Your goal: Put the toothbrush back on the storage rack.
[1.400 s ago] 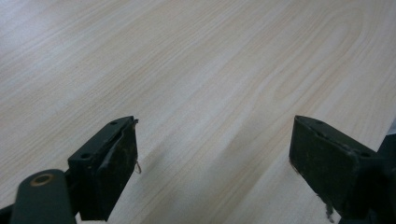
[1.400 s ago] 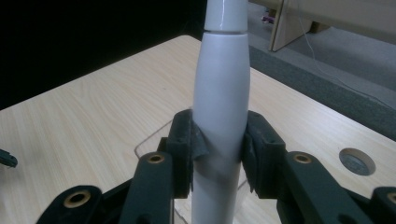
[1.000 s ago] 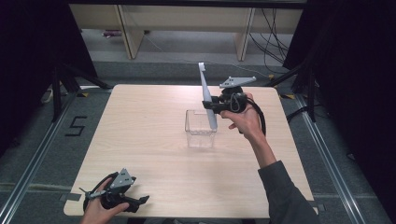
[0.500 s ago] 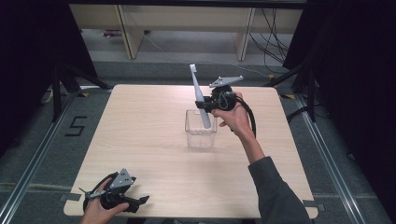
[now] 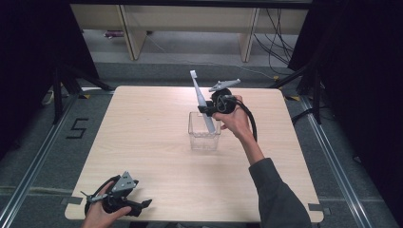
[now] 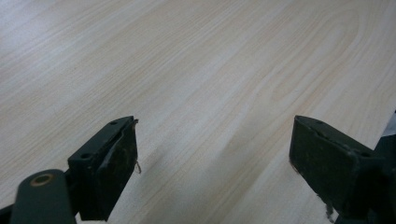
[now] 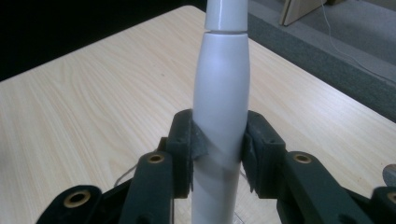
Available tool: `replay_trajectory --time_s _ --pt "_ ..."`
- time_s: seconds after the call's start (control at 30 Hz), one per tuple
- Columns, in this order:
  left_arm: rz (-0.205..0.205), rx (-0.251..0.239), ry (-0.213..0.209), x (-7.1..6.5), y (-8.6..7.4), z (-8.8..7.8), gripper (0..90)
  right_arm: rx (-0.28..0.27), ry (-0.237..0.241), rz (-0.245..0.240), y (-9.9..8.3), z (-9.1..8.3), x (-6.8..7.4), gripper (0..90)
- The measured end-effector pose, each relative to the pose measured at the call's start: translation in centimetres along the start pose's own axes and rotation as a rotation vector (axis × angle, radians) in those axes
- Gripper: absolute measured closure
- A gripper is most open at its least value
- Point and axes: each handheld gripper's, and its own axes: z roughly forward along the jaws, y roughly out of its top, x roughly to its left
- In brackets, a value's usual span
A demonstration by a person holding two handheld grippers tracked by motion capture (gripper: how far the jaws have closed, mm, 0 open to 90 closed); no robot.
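A white electric toothbrush (image 5: 202, 101) stands nearly upright, head up, over a clear square cup (image 5: 204, 137) at the middle of the table. My right gripper (image 5: 207, 110) is shut on its handle (image 7: 219, 116), just above the cup's rim; the handle's lower end dips inside the cup. My left gripper (image 5: 142, 205) rests by the table's near left edge, held in a hand. Its jaws stand wide apart over bare wood (image 6: 205, 102), with nothing between them.
The light wooden table (image 5: 142, 133) spreads out around the cup. Shelving legs (image 5: 247, 38) and cables (image 5: 280, 28) lie on the floor beyond the far edge. Dark curtains flank both sides.
My right gripper has carried the toothbrush left and lowered it over the cup, its lower end now inside the rim. The left gripper has stayed put.
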Motion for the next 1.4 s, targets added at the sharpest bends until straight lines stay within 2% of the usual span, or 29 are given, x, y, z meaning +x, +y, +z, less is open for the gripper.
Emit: replay_trajectory --time_s 0.17,0.2,0.23,0.27,0.3,0.37,0.4,0.43,0.5,0.53,0.57,0.6,0.63,0.7,0.77,0.87,1.0,1.1,1.17,1.2,1.23,1.27,1.3,1.33,1.4 --pt "-0.007 -0.011 -0.004 0.0 0.0 0.1 15.0 0.019 -0.008 0.006 -0.7 0.8 0.0 66.8" --pt "-0.002 -0.004 -0.001 0.0 0.0 0.0 15.0 0.030 -0.006 -0.010 -0.8 0.9 -0.2 66.8" --pt "-0.009 -0.012 -0.004 -0.1 0.0 0.0 15.0 0.041 0.002 0.017 -0.9 1.1 0.0 66.8" --pt "-0.006 -0.008 -0.003 -0.1 0.0 0.0 15.0 0.040 -0.014 0.002 -1.1 1.3 -0.1 66.8" --pt "-0.007 -0.009 -0.002 -0.1 0.0 0.0 15.0 0.053 -0.021 0.008 -1.2 1.7 0.1 66.8" --pt "-0.007 -0.008 -0.002 -0.1 0.0 0.0 15.0 0.072 -0.018 0.002 -1.2 1.7 0.1 66.8" --pt "-0.002 -0.003 -0.001 0.0 0.0 0.0 14.9 0.055 -0.026 -0.023 -1.2 1.9 0.1 66.8" --pt "-0.007 -0.011 -0.003 0.0 0.0 0.1 15.0 0.086 -0.015 -0.002 -1.2 1.8 0.3 66.8" --pt "-0.006 -0.012 -0.003 0.0 0.0 0.1 15.0 0.092 -0.017 -0.034 -1.3 2.2 0.2 66.8" --pt "-0.005 -0.007 -0.002 -0.1 0.0 0.0 15.0 0.084 -0.033 -0.036 -1.4 2.4 0.3 66.8" --pt "-0.009 -0.012 -0.004 -0.1 0.0 0.0 14.9 0.106 -0.021 -0.033 -1.4 2.4 0.3 66.8" --pt "-0.006 -0.008 -0.003 -0.1 0.0 0.0 15.0 0.090 -0.028 -0.044 -1.5 2.6 0.3 66.8" --pt "-0.006 -0.008 -0.003 -0.1 0.0 0.0 15.0 0.090 -0.028 -0.044 -1.5 2.6 0.3 66.8" --pt "-0.002 -0.002 -0.001 0.0 0.0 0.0 15.0 0.126 -0.022 -0.040 -1.6 2.8 0.5 66.8" --pt "-0.001 -0.003 -0.002 0.0 0.0 0.0 15.0 0.123 -0.040 -0.050 -1.9 3.1 0.5 66.8" --pt "-0.008 -0.013 -0.005 -0.1 0.0 0.1 15.0 0.141 -0.034 -0.043 -2.1 3.1 0.4 66.8" --pt "0.000 -0.002 -0.002 0.0 0.0 0.0 15.0 0.163 -0.024 -0.029 -2.4 3.3 0.4 66.7" --pt "0.021 0.017 0.000 0.2 0.0 -0.1 14.9 0.156 -0.029 -0.045 -2.6 3.8 0.5 66.8" --pt "0.010 0.002 -0.001 0.1 0.0 0.0 14.9 0.173 -0.022 -0.054 -2.5 3.8 0.5 66.7" --pt "0.009 0.000 -0.013 0.0 0.0 0.0 15.0 0.173 -0.017 -0.044 -2.6 4.0 0.7 66.7" --pt "0.006 -0.001 0.000 0.0 0.0 -0.1 15.0 0.207 -0.044 0.004 -2.7 4.2 1.0 66.7" --pt "0.006 -0.001 0.000 0.0 0.0 -0.1 15.0 0.207 -0.044 0.004 -2.7 4.2 1.0 66.7" --pt "0.006 -0.001 0.000 0.0 0.0 -0.1 15.0 0.206 -0.034 -0.041 -2.8 4.4 0.9 66.8" --pt "0.017 0.011 0.001 0.1 0.0 -0.1 15.0 0.206 -0.034 -0.041 -2.8 4.4 0.9 66.8" --pt "0.011 0.008 -0.001 0.1 0.0 -0.1 15.0 0.225 -0.023 -0.055 -2.8 4.6 0.9 66.7"
